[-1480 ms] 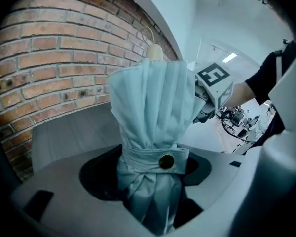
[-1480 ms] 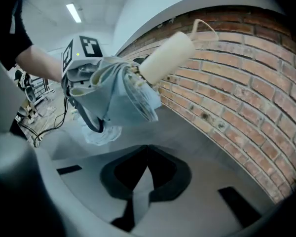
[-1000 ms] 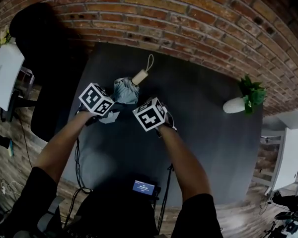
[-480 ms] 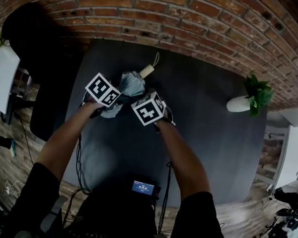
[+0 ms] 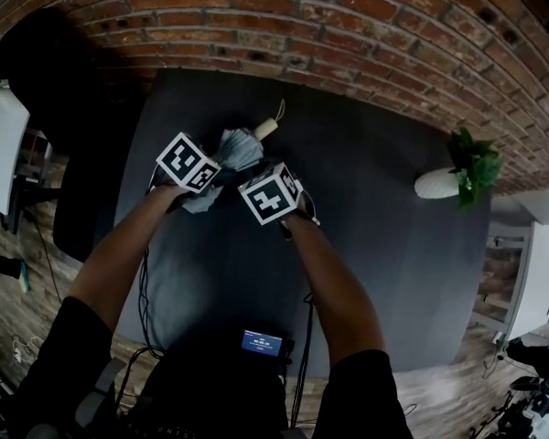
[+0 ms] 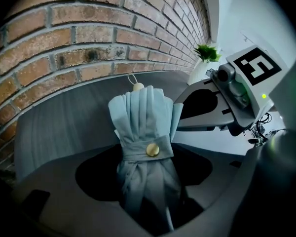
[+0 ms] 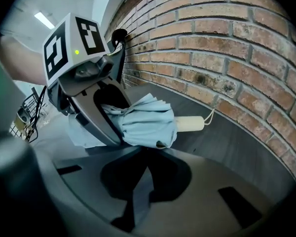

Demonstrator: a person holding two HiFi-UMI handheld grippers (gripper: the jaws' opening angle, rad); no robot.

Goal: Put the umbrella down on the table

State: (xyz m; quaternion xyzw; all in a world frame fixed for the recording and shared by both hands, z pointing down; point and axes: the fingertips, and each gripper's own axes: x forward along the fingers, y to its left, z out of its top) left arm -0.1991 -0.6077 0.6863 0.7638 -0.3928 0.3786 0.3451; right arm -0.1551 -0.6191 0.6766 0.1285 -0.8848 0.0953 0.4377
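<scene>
The folded light-blue umbrella (image 5: 238,148) has a pale wooden handle (image 5: 266,128) with a cord loop that points at the brick wall. It lies low over the dark table (image 5: 375,245); whether it touches the top I cannot tell. My left gripper (image 5: 216,172) has its jaws wide round the bundle, just behind the strap with the gold button (image 6: 152,150). My right gripper (image 5: 255,171) sits at the canopy's other side, jaws nearly together on a strip of the blue cloth (image 7: 138,189). In the right gripper view the left gripper (image 7: 104,118) clasps the umbrella (image 7: 148,120).
A white pot with a green plant (image 5: 446,184) stands at the table's right. A black chair (image 5: 78,144) is off the left edge. A small lit screen (image 5: 262,341) and cables (image 5: 145,291) are at the near edge. The brick wall (image 5: 348,26) runs behind the table.
Both grippers have carried the umbrella a little farther from me toward the brick wall and lower toward the table. The grips look the same.
</scene>
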